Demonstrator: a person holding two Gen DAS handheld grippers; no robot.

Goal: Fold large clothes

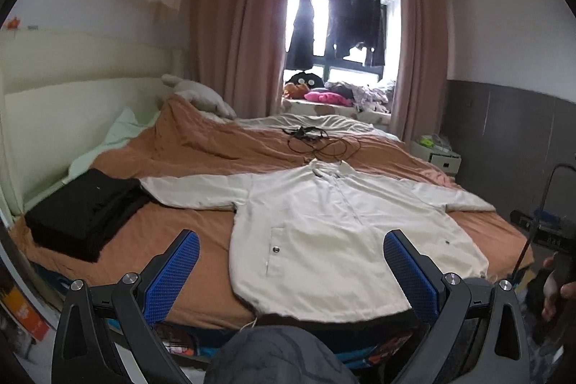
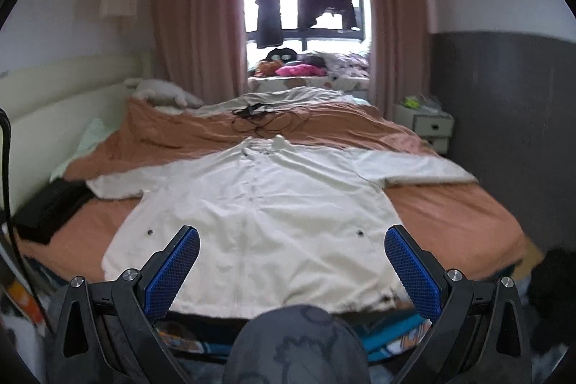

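Cream jacket (image 2: 252,215) spread flat on bed (image 2: 450,222), sleeves out, hem toward camera. Fold not begun (judging by layout). Left gripper (image 1: 291,276), right gripper (image 2: 291,272) both spread, empty, above hem. Next: pinch one sleeve, carry across.

jacket (image 1: 338,222): 1 | black folded pile (image 1: 86,211): 1 | curtains (image 1: 237,24): 2
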